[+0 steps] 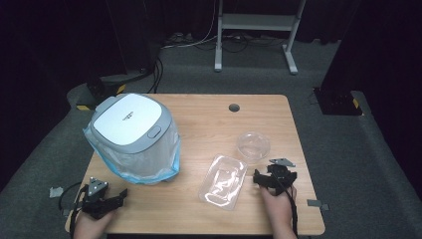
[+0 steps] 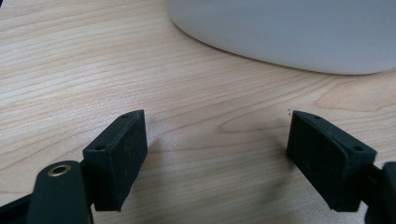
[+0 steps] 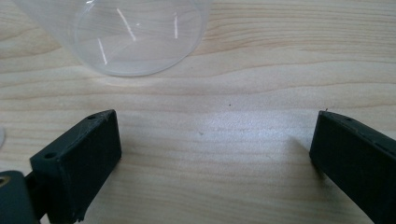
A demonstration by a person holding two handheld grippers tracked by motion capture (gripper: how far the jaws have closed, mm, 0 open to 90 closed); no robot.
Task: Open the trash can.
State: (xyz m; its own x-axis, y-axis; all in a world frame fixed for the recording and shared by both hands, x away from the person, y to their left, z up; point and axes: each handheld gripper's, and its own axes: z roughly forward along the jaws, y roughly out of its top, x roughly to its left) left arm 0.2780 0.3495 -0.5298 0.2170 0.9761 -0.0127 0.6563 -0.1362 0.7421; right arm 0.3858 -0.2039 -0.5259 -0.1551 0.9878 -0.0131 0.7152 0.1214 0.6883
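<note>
A white and grey lidded bin (image 1: pixel 132 124) lined with a clear blue-edged bag stands at the table's left. A clear plastic bowl (image 1: pixel 253 145) sits right of centre, and a clear plastic tray (image 1: pixel 224 180) lies nearer the front. My left gripper (image 1: pixel 119 195) rests open near the front left corner, just below the bin; in its own view the jaws stand wide apart over bare wood (image 2: pixel 217 144) with the bin's white base (image 2: pixel 289 32) ahead. My right gripper (image 1: pixel 259 178) is open beside the tray, with the bowl (image 3: pixel 135 35) just beyond its empty jaws (image 3: pixel 212 154).
The wooden table (image 1: pixel 209 114) has a dark cable hole (image 1: pixel 234 107) near its far edge. Beyond it, on grey carpet, are a white desk frame (image 1: pixel 256 30), cables and black stands. Scraps of tape lie on the floor at both sides.
</note>
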